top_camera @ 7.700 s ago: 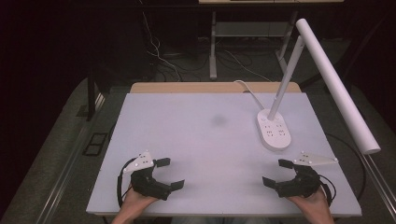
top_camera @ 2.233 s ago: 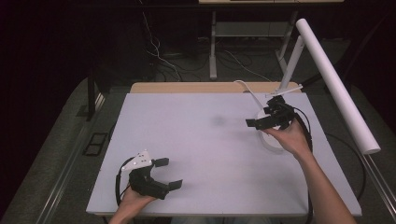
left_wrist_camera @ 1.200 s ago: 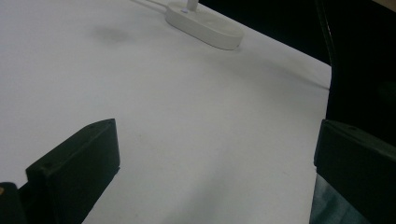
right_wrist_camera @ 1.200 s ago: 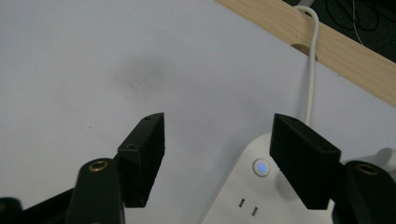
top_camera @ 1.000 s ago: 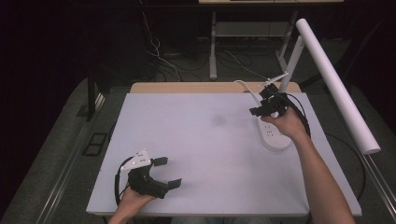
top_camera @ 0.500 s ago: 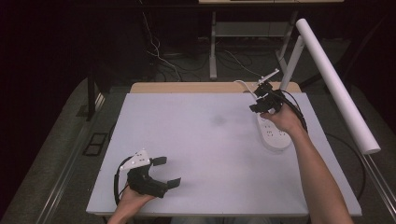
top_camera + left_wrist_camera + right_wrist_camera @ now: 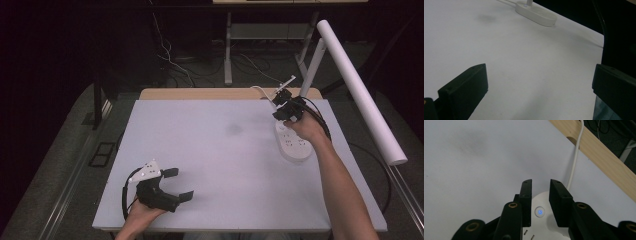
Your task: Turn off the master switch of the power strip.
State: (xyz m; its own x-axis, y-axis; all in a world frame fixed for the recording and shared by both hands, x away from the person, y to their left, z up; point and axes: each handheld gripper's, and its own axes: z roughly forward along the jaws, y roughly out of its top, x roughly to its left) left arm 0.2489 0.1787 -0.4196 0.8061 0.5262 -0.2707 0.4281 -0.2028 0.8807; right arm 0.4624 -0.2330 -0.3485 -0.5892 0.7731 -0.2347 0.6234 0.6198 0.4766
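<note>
Right gripper view: my right hand-held gripper (image 7: pixel 540 192) hangs over the far end of the white power strip (image 7: pixel 549 225), its two black jaws narrowed to a slim gap but not touching, nothing between them. Directly under that gap glows the strip's round power button (image 7: pixel 539 212), lit blue. The strip's white cable (image 7: pixel 574 167) runs from that same end toward the wooden edge strip (image 7: pixel 599 152) beyond it.

In the high view the power strip (image 7: pixel 296 144) lies flat on the white counter (image 7: pixel 220 150), partly under my right forearm, with my right hand-held gripper (image 7: pixel 283 110) above its far end. A white lamp arm (image 7: pixel 360 90) rises past the strip's far end. My left hand-held gripper (image 7: pixel 177 185) rests on the counter well apart from the strip, toward the near edge, jaws spread wide and empty; the left gripper view shows the strip (image 7: pixel 536 15) far off across bare counter.

I judge the strip a light, rigid plastic shell, smooth and likely to skate if shoved sideways, and tethered by its cable. The button wants a straight downward press with one jaw tip, not a pinch; to move the strip I would grip across its narrow sides.
</note>
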